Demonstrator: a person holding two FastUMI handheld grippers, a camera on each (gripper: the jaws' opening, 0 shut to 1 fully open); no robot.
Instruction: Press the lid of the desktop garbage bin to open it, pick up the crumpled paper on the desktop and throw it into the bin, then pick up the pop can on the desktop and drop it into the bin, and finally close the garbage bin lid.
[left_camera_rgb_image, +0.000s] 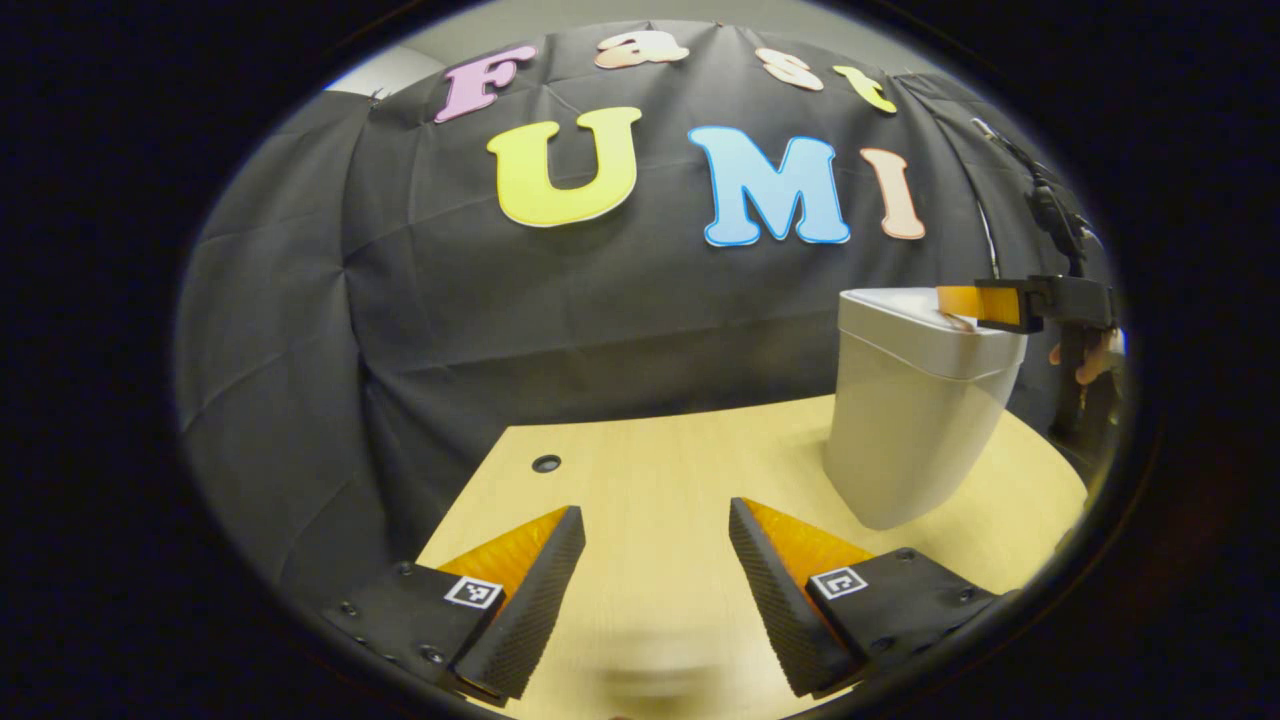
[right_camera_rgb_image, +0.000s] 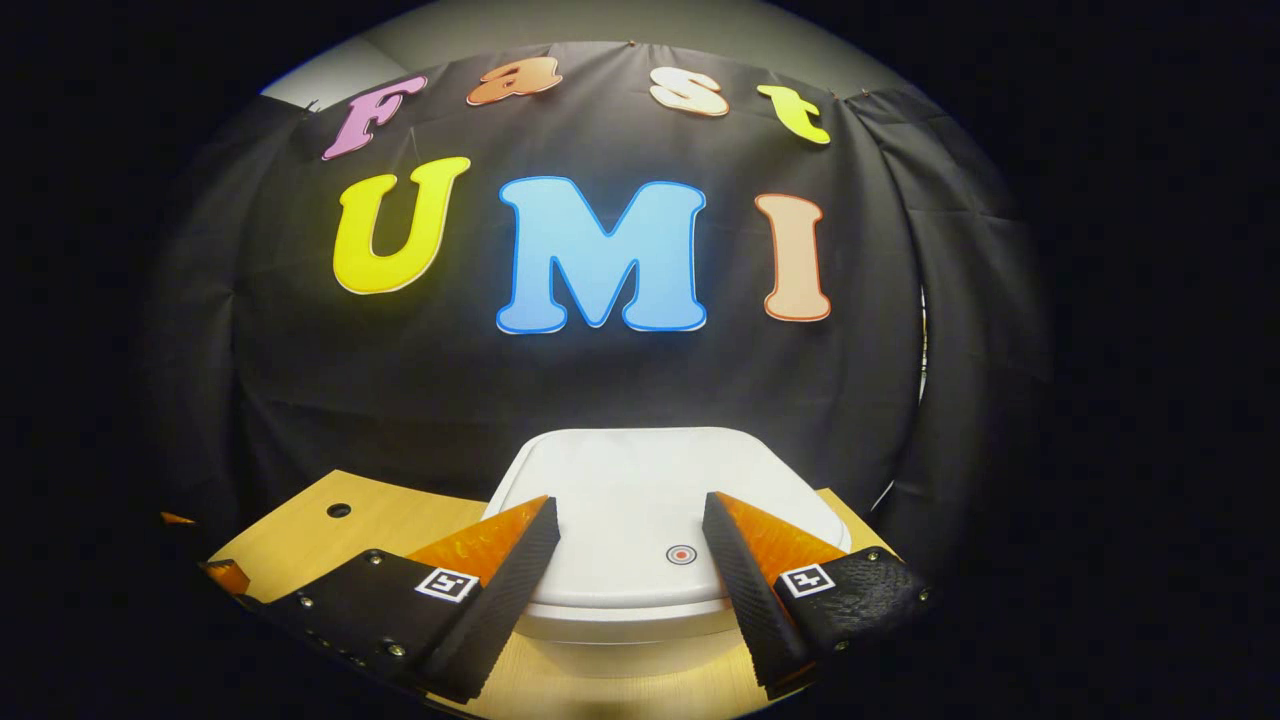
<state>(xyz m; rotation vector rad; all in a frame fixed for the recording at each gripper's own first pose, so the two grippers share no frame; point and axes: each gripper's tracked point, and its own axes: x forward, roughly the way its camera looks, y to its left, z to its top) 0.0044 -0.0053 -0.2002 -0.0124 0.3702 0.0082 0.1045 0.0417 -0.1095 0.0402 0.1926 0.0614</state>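
Left gripper view. The left hand-held gripper (left_camera_rgb_image: 655, 600) appears nearest, its two fingers spread wide apart and holding nothing, with bare pale-wood bench (left_camera_rgb_image: 650, 480) between and beyond them. A blurred pale patch lies at the near edge of the bench, between the finger bases; what it is cannot be told. Ahead and to the left of the fingers, a small dark round hole (left_camera_rgb_image: 546, 463) marks the bench top. Ahead and to the right stands the garbage bin (left_camera_rgb_image: 915, 420), a light grey tapered body, upright on the bench, with its lid (left_camera_rgb_image: 925, 325) down. Over the far right rim of that lid, the right hand-held gripper (left_camera_rgb_image: 985, 305) reaches in from the right, held by a hand (left_camera_rgb_image: 1090, 360); whether its fingers touch the lid cannot be told. The black cloth wall closes the scene behind.

Right gripper view. The right hand-held gripper (right_camera_rgb_image: 630, 585) shows its two fingers spread apart, gripping nothing. Directly beneath and between them lies the white lid (right_camera_rgb_image: 640, 480) of the garbage bin (right_camera_rgb_image: 630, 625), closed and flat, bearing a small round red-centred mark (right_camera_rgb_image: 681, 554) just inside the right finger. The bench (right_camera_rgb_image: 290, 535) extends to the left of the bin, with the round hole (right_camera_rgb_image: 339, 510) near its far edge. The black cloth wall stands behind.
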